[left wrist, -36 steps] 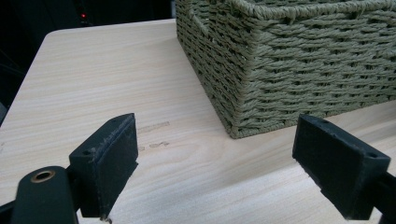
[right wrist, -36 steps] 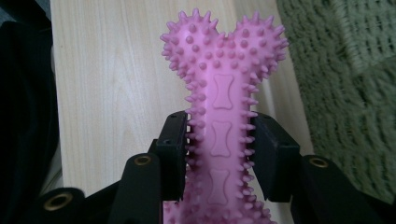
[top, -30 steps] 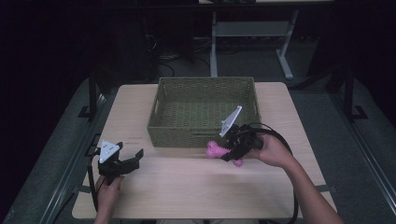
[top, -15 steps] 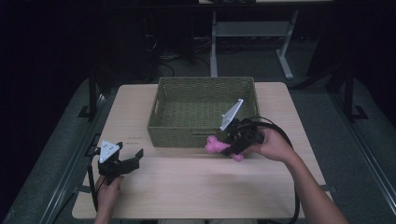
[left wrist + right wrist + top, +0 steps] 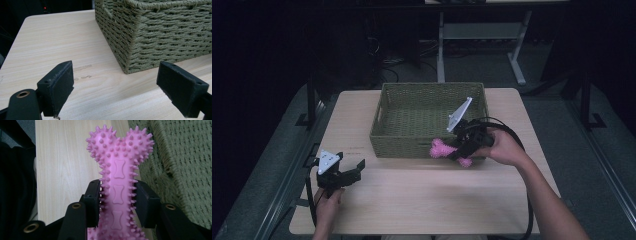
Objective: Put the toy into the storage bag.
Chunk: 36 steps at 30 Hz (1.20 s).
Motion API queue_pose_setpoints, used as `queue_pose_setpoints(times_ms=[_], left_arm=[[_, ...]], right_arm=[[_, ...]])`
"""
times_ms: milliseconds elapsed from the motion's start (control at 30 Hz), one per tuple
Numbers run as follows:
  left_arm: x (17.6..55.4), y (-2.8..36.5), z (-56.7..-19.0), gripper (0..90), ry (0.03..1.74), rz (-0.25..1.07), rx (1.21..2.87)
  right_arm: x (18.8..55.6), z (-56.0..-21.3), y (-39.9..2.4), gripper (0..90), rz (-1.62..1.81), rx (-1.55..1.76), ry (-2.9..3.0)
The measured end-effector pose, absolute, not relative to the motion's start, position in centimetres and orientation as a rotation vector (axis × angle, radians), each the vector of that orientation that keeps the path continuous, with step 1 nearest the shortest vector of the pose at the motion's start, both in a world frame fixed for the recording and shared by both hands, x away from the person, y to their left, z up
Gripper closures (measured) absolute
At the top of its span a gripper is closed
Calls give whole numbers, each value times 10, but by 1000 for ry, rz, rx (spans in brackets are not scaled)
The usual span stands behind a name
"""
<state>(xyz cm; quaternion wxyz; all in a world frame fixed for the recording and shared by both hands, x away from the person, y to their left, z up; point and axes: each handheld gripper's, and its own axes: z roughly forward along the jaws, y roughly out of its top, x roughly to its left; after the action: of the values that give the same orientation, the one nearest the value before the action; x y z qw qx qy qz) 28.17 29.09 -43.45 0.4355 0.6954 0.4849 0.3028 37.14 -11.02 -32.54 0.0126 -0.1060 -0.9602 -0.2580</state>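
Pink spiky bone toy (image 5: 443,149) is up against the basket's (image 5: 427,145) near wall, clamped in the right claw (image 5: 457,150), climbing from a second ago; a drop-in looks close. Left claw (image 5: 354,171) gapes empty over the tabletop (image 5: 422,200).

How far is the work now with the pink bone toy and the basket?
Done: the right tongs are shut on the shaft of the pink bone toy, which sits just in front of the woven basket. In hand: the toy is held by the basket's near wall, not yet inside. Left, probably: carry it over the rim and release. The left tongs are open and hold nothing, near the table's front left.
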Motion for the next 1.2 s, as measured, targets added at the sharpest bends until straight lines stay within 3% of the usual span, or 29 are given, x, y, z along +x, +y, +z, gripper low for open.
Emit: queue_pose_setpoints(times_ms=[1200], left_arm=[[282, 290, -435, 137, 1206, 760, 1733]], right_arm=[[408, -285, -107, 582, -820, -338, -3011]])
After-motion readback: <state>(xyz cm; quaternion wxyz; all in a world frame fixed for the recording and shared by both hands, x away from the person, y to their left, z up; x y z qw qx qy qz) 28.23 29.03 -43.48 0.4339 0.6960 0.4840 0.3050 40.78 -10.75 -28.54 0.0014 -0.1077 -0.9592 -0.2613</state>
